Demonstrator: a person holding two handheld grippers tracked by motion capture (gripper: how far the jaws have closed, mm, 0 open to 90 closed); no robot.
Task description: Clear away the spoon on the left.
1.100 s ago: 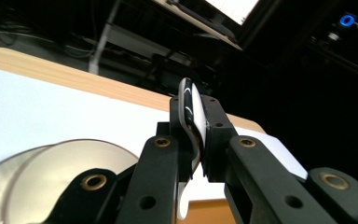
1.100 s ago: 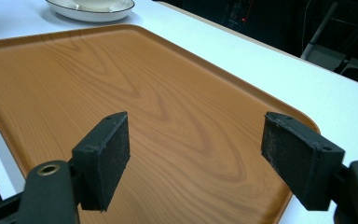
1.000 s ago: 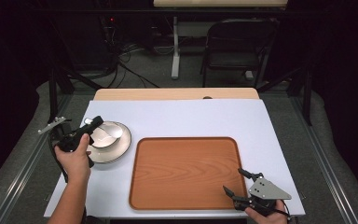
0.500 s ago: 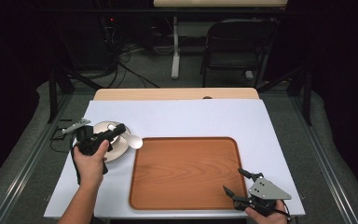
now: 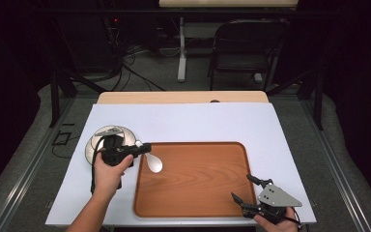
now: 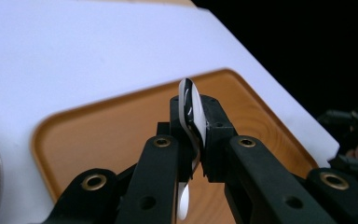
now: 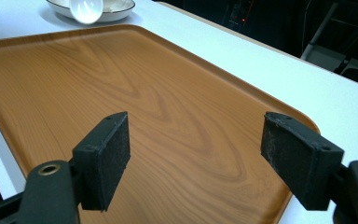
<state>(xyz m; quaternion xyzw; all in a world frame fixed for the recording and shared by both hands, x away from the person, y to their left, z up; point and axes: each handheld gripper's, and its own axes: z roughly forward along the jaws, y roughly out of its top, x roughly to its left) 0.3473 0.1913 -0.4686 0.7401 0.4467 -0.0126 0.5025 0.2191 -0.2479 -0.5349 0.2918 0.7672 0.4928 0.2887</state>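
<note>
White ceramic spoon hung over the left edge of the brown wooden tray, bowl toward its middle, clamped by your left gripper. Your right gripper sat wide open, holding nothing, at the tray's near right corner.

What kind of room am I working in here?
Probably a lab or recording studio, not a kitchen: the white table stands among dark drapes, with loose cables on the floor behind it, a folding chair, and another table's leg.
</note>
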